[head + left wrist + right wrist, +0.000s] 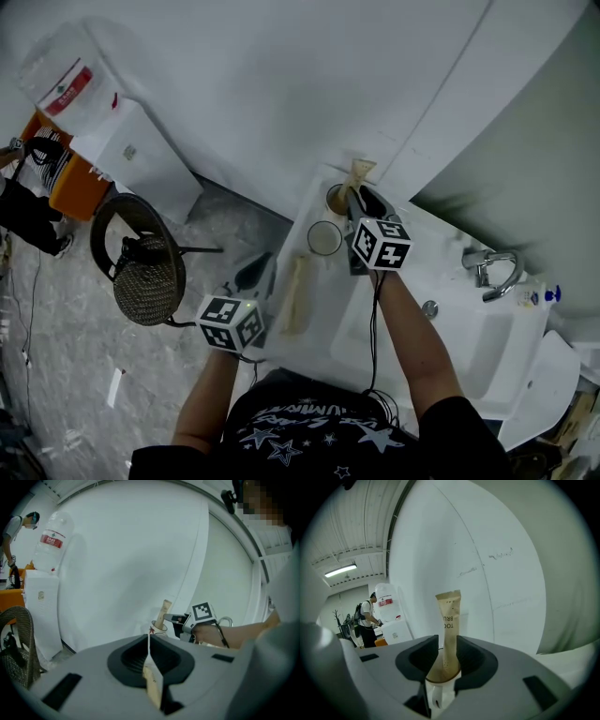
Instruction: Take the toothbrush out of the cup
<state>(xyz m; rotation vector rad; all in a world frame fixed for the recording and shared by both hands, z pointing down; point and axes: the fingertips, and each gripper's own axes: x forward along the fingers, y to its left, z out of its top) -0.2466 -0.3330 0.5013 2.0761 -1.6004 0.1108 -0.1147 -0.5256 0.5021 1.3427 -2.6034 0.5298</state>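
Observation:
A white cup (336, 199) stands at the far end of the white counter (314, 328), with a brown paper-wrapped toothbrush (361, 171) upright in it. My right gripper (361, 202) is at the cup. In the right gripper view its jaws (447, 653) stand open on either side of the packet (449, 625), just above the cup's rim (440, 691). My left gripper (267, 278) is nearer, over the counter's left edge. In the left gripper view it (149, 660) is shut on another paper-wrapped toothbrush (153, 681), seen edge-on, and looks toward the cup (158, 627).
An empty glass (324, 237) stands just in front of the cup. A basin (450, 328) with a tap (492, 267) lies to the right. A curved white wall rises behind. On the floor at left are a wicker chair (141, 267) and a water dispenser (103, 122).

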